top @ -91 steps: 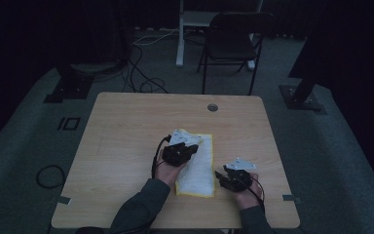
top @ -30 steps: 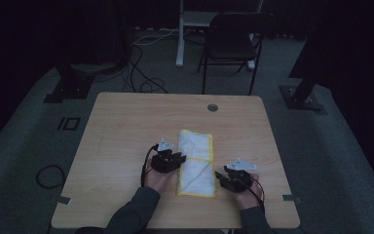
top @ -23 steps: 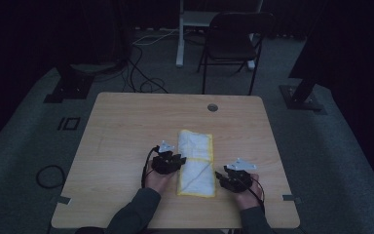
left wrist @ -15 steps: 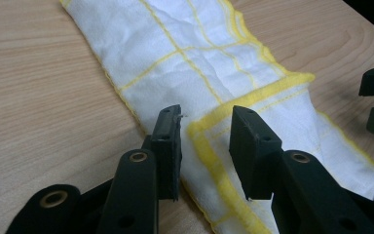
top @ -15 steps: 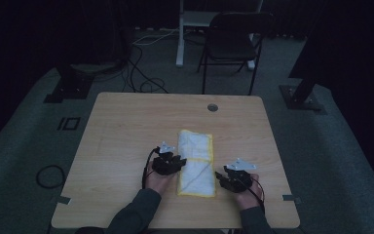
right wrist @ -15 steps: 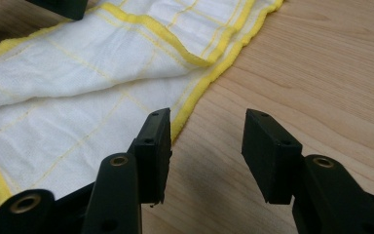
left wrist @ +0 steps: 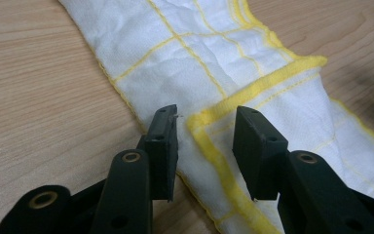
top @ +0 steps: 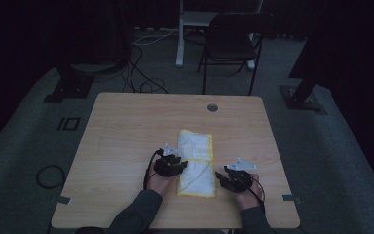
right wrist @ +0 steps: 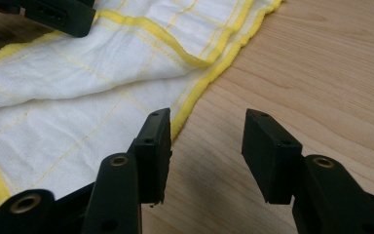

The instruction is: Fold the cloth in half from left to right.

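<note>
Fingers of the left gripper have just spread off the folded cloth; right gripper wide.

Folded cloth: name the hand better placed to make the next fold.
Left, probably. The left gripper has just been opening, jaws straddling the yellow-hemmed corner of the cloth. The right gripper stands open over bare table beside the hem.
</note>
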